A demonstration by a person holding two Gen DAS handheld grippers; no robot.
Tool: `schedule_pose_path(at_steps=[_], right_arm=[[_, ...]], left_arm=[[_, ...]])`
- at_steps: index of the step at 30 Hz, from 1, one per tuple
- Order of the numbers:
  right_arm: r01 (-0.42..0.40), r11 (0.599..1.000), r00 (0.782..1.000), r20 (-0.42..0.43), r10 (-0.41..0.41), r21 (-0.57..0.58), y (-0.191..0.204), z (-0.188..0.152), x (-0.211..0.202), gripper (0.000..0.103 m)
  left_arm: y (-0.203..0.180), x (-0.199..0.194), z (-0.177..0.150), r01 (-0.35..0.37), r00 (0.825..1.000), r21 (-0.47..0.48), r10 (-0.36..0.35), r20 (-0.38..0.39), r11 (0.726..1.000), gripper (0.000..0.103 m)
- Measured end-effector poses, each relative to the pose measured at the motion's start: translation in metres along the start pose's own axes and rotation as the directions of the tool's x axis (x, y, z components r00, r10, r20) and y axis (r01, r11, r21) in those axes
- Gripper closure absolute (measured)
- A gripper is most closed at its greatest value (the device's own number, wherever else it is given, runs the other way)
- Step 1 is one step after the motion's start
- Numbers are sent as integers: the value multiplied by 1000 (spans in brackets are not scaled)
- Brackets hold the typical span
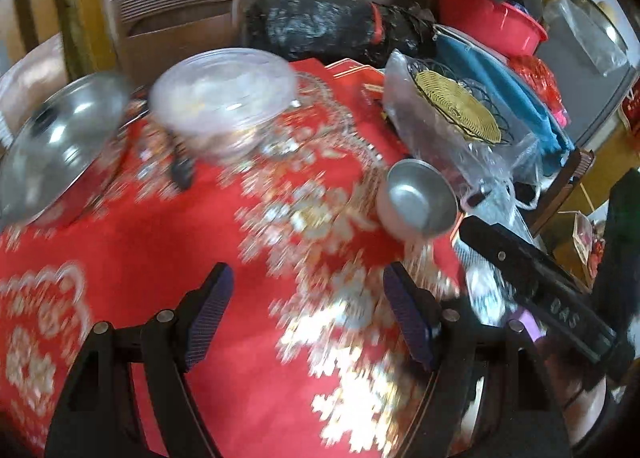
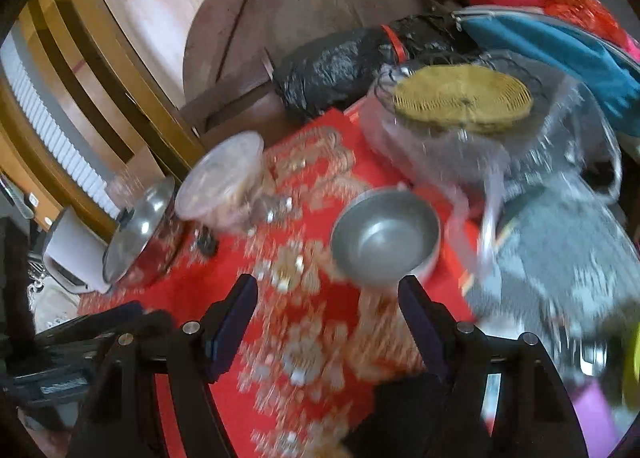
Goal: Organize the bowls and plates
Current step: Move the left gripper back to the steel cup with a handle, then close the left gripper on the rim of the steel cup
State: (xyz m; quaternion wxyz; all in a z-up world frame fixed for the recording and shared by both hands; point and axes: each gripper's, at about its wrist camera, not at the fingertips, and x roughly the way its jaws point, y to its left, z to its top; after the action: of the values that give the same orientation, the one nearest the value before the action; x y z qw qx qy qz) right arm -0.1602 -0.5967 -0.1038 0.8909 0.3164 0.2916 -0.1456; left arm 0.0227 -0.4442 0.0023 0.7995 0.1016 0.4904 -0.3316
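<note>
Left wrist view: left gripper (image 1: 306,314) w/ jaws apart, empty, over red patterned cloth (image 1: 168,258). Small metal bowl (image 1: 418,203) sits upright near cloth's right edge, beside bagged wire basket (image 1: 456,105); pot lid (image 1: 60,149) at left edge. Right wrist view: right gripper (image 2: 328,328) spread wide, holding nothing, metal bowl just ahead of its right finger (image 2: 420,326); clear lidded container (image 2: 224,181) farther left.

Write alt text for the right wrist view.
An open right gripper hovers over a red patterned cloth, aimed at an empty metal bowl. To the left sit a metal pot lid and clear plastic container; a bagged wire basket lies behind.
</note>
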Motion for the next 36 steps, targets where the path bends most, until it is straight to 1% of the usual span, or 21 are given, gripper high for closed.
schedule_pose_path(at_steps=[3, 4, 5, 7, 9, 11, 13, 15, 17, 18, 20, 21, 22, 23, 24, 25, 26, 27, 28, 30, 36], right_arm=[[14, 1000, 1000, -6, -14, 23, -19, 10, 16, 44], [20, 999, 1000, -12, -19, 37, -26, 11, 22, 54], [28, 998, 999, -23, -27, 52, -33, 12, 27, 59], [31, 996, 999, -37, -27, 87, -45, 11, 37, 60], [51, 994, 998, -44, -47, 99, -54, 10, 41, 62], [52, 992, 998, -45, -47, 117, -60, 11, 43, 63], [75, 991, 996, -57, -69, 113, -63, 13, 47, 64], [79, 991, 994, -77, -71, 110, -67, 15, 55, 66], [90, 989, 992, -96, -79, 114, -70, 16, 63, 73], [100, 988, 990, -109, -88, 119, -72, 16, 67, 73], [106, 986, 988, -123, -90, 128, -75, 14, 73, 80], [106, 985, 988, -126, -89, 135, -77, 13, 74, 80], [101, 985, 989, -122, -84, 138, -77, 13, 74, 80], [103, 986, 989, -121, -87, 133, -77, 13, 75, 80], [103, 986, 989, -124, -87, 134, -78, 14, 77, 81], [102, 985, 989, -125, -85, 137, -77, 14, 77, 83], [106, 985, 988, -126, -89, 137, -76, 15, 77, 84], [109, 985, 988, -126, -92, 136, -75, 17, 78, 85], [109, 985, 988, -126, -92, 136, -73, 18, 78, 86], [110, 984, 987, -130, -92, 139, -71, 20, 78, 88], [98, 981, 986, -150, -72, 168, -67, 14, 68, 89]], left_arm=[[-16, 25, 19, -6, 1000, 31, 6, 8, 1000, 26], [-20, 32, 23, -5, 1000, 40, 4, 6, 999, 26], [-25, 42, 29, -5, 1000, 51, 5, -1, 999, 26], [-32, 59, 36, -15, 1000, 59, 16, -11, 998, 26], [-38, 73, 42, -15, 999, 60, 17, -28, 998, 26], [-45, 85, 45, -15, 999, 72, 18, -39, 997, 26], [-53, 95, 46, -3, 998, 90, 8, -55, 996, 26], [-60, 105, 44, 14, 997, 108, -6, -76, 994, 26], [-65, 117, 42, 32, 994, 110, -20, -104, 993, 26], [-67, 122, 42, 28, 993, 114, -15, -114, 993, 26], [-71, 131, 41, 25, 991, 127, -8, -131, 992, 27], [-72, 133, 40, 17, 991, 133, 1, -135, 991, 29], [-72, 135, 40, 11, 990, 138, 8, -138, 990, 39], [-74, 138, 39, 4, 989, 143, 17, -149, 990, 45], [-75, 140, 39, 13, 988, 143, 10, -155, 990, 46], [-77, 140, 39, 16, 988, 146, 8, -157, 989, 52], [-78, 141, 39, 23, 987, 146, 1, -161, 989, 65], [-79, 142, 38, 32, 985, 142, -8, -172, 989, 72], [-83, 144, 38, 41, 982, 141, -14, -186, 989, 85], [-87, 143, 36, 13, 983, 163, 17, -183, 987, 86], [-73, 128, 31, 31, 981, 139, -3, -193, 990, 91]])
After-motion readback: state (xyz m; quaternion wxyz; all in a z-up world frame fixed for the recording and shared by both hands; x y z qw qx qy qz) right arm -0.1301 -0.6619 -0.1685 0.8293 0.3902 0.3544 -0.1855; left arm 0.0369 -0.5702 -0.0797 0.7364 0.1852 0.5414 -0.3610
